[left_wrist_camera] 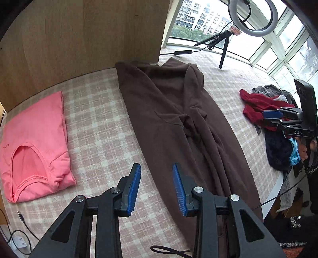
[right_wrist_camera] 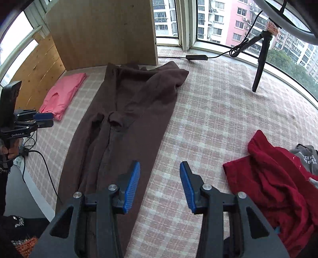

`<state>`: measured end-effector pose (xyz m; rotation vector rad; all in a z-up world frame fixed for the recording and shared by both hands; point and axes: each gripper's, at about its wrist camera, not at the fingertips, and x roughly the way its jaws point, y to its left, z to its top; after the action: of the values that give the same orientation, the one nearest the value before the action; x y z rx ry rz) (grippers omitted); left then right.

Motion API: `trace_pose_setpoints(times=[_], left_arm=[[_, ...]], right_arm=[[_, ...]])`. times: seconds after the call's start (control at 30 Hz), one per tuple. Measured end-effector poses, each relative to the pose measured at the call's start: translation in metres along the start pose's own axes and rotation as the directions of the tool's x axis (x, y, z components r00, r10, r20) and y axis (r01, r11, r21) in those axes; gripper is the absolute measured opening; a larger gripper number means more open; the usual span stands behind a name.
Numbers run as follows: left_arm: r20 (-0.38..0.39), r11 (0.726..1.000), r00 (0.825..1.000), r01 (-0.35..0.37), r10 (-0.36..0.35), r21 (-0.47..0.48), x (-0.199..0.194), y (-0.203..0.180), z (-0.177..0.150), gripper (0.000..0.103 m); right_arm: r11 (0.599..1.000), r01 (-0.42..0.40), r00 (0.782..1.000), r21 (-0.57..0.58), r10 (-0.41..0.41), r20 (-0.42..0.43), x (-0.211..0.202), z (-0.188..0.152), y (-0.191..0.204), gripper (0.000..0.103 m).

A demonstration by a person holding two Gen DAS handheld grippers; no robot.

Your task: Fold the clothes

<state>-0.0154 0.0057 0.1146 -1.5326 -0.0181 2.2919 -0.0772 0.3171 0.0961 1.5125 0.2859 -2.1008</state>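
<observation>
Ribbed blue-padded left tool [left_wrist_camera: 157,188] gapes above soft, creased brown trousers [left_wrist_camera: 178,123].

We see a wide flat surface covered by a pink and white checked cloth [right_wrist_camera: 208,119]. At its far edge stands a light wooden panel [left_wrist_camera: 89,39], and in the right wrist view a knotty pine wall [right_wrist_camera: 39,65] runs beside it. A curved bay of windows [right_wrist_camera: 218,21] with pale frames wraps the far side, letting in grey daylight; apartment blocks [right_wrist_camera: 236,17] and trees show beyond the glass. A ring light [left_wrist_camera: 252,15] on a black tripod [left_wrist_camera: 223,49] stands near the window, its cable [right_wrist_camera: 218,54] trailing along the sill.
</observation>
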Motion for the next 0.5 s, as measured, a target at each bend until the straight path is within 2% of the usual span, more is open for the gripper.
trace_pose_setpoints(times=[0.13,0.27,0.33,0.4,0.5], left_arm=[[-0.055,1.0,0.998,0.015,-0.016,-0.012,0.007,-0.004,-0.027,0.032],[-0.021,1.0,1.0,0.018,-0.019,-0.016,-0.052,-0.004,-0.056,0.033],[-0.022,1.0,1.0,0.003,-0.003,0.002,-0.073,-0.01,-0.073,0.041],[-0.05,1.0,0.999,0.011,-0.01,0.023,-0.078,-0.022,-0.092,0.044],[-0.113,0.999,0.993,0.03,-0.026,0.031,-0.055,-0.048,-0.128,0.044]], right_arm=[[0.996,-0.037,0.999,0.087,0.036,0.005,-0.023,-0.051,-0.015,0.041],[0.988,-0.029,0.998,0.149,0.019,0.066,-0.087,-0.09,-0.024,0.041],[0.989,-0.019,0.997,0.147,0.008,0.079,-0.11,-0.109,-0.016,0.043],[0.99,-0.001,0.997,0.139,-0.009,0.072,-0.116,-0.131,-0.002,0.048],[0.991,0.056,0.997,0.119,-0.061,0.038,-0.087,-0.166,0.027,0.048]])
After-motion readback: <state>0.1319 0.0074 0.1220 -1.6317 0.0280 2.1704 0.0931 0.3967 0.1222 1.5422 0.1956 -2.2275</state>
